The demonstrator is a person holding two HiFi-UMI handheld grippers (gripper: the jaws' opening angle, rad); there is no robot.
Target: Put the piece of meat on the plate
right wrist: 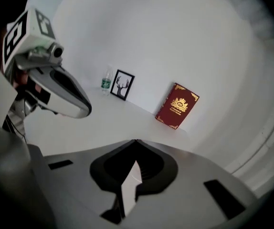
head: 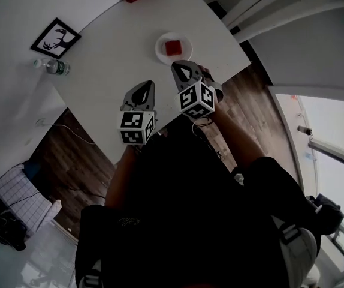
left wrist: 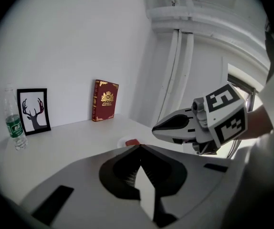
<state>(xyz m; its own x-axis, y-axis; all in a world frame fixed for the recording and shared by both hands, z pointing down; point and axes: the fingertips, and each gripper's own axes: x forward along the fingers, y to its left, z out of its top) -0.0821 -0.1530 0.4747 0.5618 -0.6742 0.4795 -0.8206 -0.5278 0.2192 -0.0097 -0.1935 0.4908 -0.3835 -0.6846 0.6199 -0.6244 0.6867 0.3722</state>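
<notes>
Both pairs of jaws are pressed together with nothing between them: the left gripper (left wrist: pixel 138 147) shows its two jaws meeting at the tip, and the right gripper (right wrist: pixel 136 141) shows the same. From the head view they sit side by side over the near edge of a white tabletop (head: pixel 118 59), the left gripper (head: pixel 143 85) a little nearer the person and the right gripper (head: pixel 181 65) reaching further forward. Far ahead of both jaws, at the back of the tabletop, a dark red book (left wrist: pixel 104 100) with gold print stands upright against the wall. Ahead and off to the left of the left jaws a black frame holding a stag-head picture (left wrist: pixel 33 111) leans on the wall, and a clear bottle (left wrist: pixel 14 125) with a green label stands just beside it, further left. Close beyond the tips of the right jaws lies a small white plate (head: pixel 160 51). The piece of meat (head: pixel 172 47), a small red block, lies in the middle of that plate; from the left gripper view it peeks just over the jaw tips (left wrist: pixel 132 142). Judging from this, the placing step looks finished: the meat rests on the plate and neither gripper holds anything. The next move calls only for drawing both grippers back toward the person, kept clear of the plate so it is not nudged.
</notes>
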